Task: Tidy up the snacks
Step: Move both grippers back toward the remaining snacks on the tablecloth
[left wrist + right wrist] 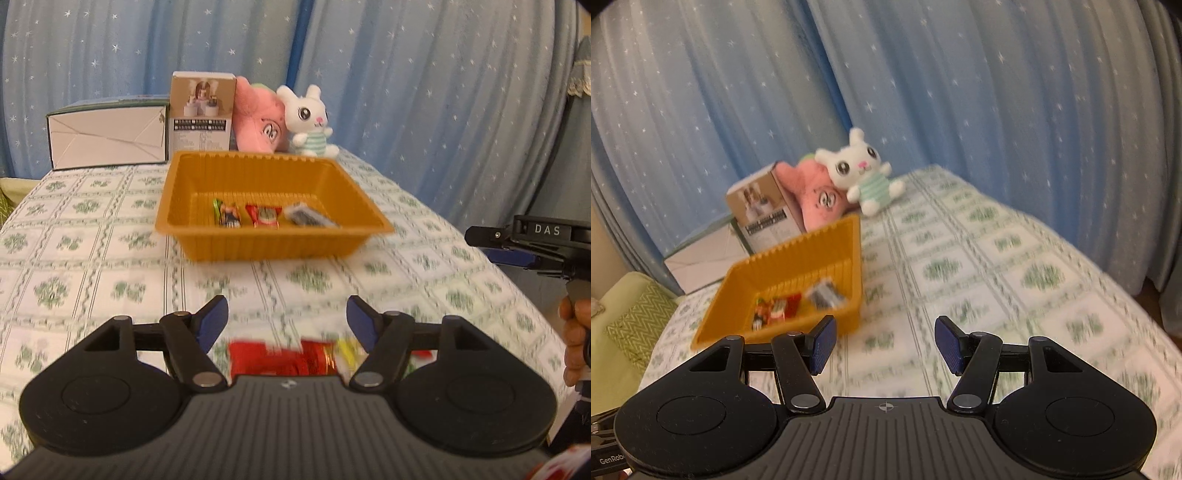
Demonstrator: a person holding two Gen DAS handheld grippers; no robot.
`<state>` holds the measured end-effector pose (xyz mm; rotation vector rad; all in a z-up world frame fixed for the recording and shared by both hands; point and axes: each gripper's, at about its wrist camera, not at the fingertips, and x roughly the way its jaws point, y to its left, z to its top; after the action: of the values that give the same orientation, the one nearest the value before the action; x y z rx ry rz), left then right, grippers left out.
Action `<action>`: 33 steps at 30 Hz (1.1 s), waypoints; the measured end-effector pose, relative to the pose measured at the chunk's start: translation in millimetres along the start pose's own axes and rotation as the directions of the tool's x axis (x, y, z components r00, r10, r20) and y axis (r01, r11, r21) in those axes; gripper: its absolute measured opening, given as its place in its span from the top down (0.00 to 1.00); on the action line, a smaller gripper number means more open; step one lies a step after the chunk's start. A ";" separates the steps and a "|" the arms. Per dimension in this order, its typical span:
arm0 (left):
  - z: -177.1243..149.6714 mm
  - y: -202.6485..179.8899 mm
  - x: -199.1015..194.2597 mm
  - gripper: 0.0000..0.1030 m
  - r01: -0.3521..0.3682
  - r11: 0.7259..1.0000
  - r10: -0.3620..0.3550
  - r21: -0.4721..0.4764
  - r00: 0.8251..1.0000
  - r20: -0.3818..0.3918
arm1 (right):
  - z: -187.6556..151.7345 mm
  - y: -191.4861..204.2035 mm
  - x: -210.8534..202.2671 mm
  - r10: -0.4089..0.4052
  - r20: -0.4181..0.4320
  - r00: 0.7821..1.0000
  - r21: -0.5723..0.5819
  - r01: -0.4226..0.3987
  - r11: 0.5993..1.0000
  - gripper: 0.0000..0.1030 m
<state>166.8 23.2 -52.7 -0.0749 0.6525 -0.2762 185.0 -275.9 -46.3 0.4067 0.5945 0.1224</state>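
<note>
Presently, item by item.

Left wrist view. The left gripper (287, 320) is seen with its blue pads spread and nothing pinched between them. A red snack packet (282, 357) is found on the green-patterned tablecloth (92, 266) just below and behind the pads; it is blurred, so what sort of snack it is cannot be told, and a yellow wrapper (347, 350) may lie beside it. Further off, an orange plastic tray (273, 243) is noted, with three small wrapped snacks (264, 216) lined up on its floor. Behind the tray are listed a brown carton (202, 110), a white box (107, 136), a pink plush (260, 118) and a white bunny plush (310, 120). At the right edge the right gripper (487, 242) and a hand (576, 343) are caught.

Right wrist view. The right gripper (884, 343) is shown spread and empty above bare cloth, the tray (798, 266) lying ahead to its left.

Step judged in hand: a loose packet is being approached for pick-up, three pieces being already stowed. The next move is judged to call for the left pads to be lowered about the red packet and pressed together before any carry to the tray.
</note>
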 end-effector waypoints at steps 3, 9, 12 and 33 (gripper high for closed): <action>-16.1 -4.9 -7.5 0.34 0.007 1.000 -0.007 0.026 1.000 -0.016 | -19.3 -4.6 -6.4 -0.008 -0.028 1.000 -0.002 0.008 1.000 0.43; -42.0 -12.2 -12.6 0.34 0.021 0.999 -0.020 0.044 0.999 -0.040 | -53.8 -5.3 -9.0 0.004 -0.107 0.994 -0.015 -0.006 1.000 0.43; -47.0 -14.3 -6.9 0.34 0.033 0.999 -0.030 0.041 0.998 -0.060 | -64.0 2.0 -3.7 0.015 -0.138 0.990 -0.050 -0.022 0.998 0.43; -48.8 -20.6 14.6 0.47 0.056 0.996 -0.051 0.062 0.995 -0.091 | -76.7 28.6 47.3 0.004 -0.197 0.980 -0.152 -0.034 0.988 0.71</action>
<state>143.4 0.2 -96.8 -0.0184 0.7309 -0.3538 180.6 -213.2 -116.8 0.2504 0.7701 0.2278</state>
